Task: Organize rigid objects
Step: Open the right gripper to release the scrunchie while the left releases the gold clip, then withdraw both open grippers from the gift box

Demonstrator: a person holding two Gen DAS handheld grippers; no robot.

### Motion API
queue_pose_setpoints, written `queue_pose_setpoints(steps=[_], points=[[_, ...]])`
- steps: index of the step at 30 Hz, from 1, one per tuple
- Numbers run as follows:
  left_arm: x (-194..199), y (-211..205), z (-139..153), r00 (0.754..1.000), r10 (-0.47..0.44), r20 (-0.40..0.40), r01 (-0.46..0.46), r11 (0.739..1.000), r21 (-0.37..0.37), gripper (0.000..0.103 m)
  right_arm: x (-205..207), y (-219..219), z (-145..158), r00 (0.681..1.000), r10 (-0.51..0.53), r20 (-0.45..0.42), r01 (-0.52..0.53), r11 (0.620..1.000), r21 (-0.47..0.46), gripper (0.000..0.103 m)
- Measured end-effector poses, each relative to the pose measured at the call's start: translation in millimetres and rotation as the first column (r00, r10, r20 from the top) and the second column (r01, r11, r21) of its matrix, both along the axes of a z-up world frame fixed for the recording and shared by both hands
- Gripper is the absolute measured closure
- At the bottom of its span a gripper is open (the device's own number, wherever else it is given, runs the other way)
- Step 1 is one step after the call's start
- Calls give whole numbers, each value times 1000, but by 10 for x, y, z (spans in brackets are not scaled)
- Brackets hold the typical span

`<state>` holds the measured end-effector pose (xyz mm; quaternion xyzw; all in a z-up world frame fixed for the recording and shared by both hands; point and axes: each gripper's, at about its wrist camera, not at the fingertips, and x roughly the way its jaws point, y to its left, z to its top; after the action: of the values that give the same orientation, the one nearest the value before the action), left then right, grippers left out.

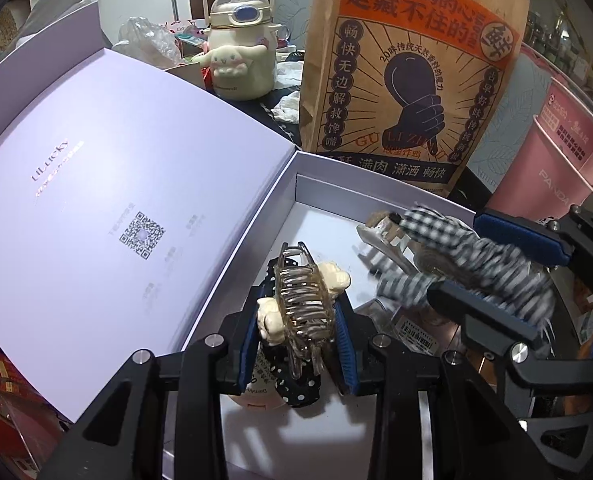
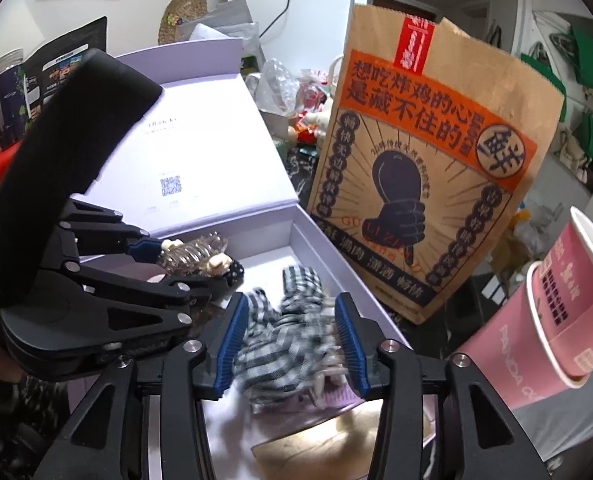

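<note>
Cluttered tabletop, lots of stuff behind a pale lilac cardboard gift box (image 1: pixel 280 184) with its hinged lid (image 1: pixel 96 184) folded open to my left.

Nearest in my left wrist view: my left gripper (image 1: pixel 296 344) is clenched on a translucent smoky-brown plastic claw hair clip (image 1: pixel 304 304) with cream bear-shaped charms. Blue pads press both sides of it. It hangs over the near left part of the box interior, teeth pointing away from the camera. Under it sits a black white-dotted fabric piece (image 1: pixel 300 392), partly hidden.

My right gripper (image 2: pixel 292 340) has its jaws parted around a black-and-white checked fabric hair clip (image 2: pixel 284 320). That clip is blurred. I see gaps to the blue pads (image 2: pixel 232 340), so it reads as released, not squeezed. It sits in the right part of the box, with a tan flat card (image 2: pixel 328 436) on the box floor just nearer the camera.

Behind the box, touching or just beside its far wall: a tall brown kraft paper bag (image 2: pixel 428 184) with an orange banner and dark fist print. To the right stand stacked pink paper cups (image 2: pixel 556 312). Farther back left, a cream bottle with a dog figure and loop handle (image 1: pixel 240 40).
</note>
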<state>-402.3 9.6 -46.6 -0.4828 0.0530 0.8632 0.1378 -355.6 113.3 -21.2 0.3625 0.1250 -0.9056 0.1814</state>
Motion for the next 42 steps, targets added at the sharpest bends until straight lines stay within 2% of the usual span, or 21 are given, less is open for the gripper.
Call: queue_pose_setpoints(steps=[11,19,21,22,23,25,37,42], points=[[28,-12,18,1000,9,-6,-9,1000,-6,70,52,7,26,1000,-6,10,6,1000,1,55],[-57,-43,-23,998,40,39,-39,999,-19,69,108,74,91,1000,-29,5,29,1000,-3,55],[-49,-44,-13,999,45,31,-44,999,-30,64,128,88,106,999,-32,-1,32,999,1,55],[-40,-45,0,999,47,24,-46,998,-34,51,141,96,117,999,-34,-5,34,999,4,55],[-29,-46,19,999,48,15,-47,998,-35,32,151,101,128,999,-36,-6,36,999,6,55],[-6,-55,63,999,50,-4,-50,998,-31,14,178,124,152,999,-40,-8,40,999,5,55],[118,-109,259,997,66,-50,-69,996,-49,14,316,202,303,998,-64,-26,64,998,2,55],[174,-7,379,996,64,-68,-68,996,-61,14,388,211,376,997,-64,-30,64,998,-10,52]])
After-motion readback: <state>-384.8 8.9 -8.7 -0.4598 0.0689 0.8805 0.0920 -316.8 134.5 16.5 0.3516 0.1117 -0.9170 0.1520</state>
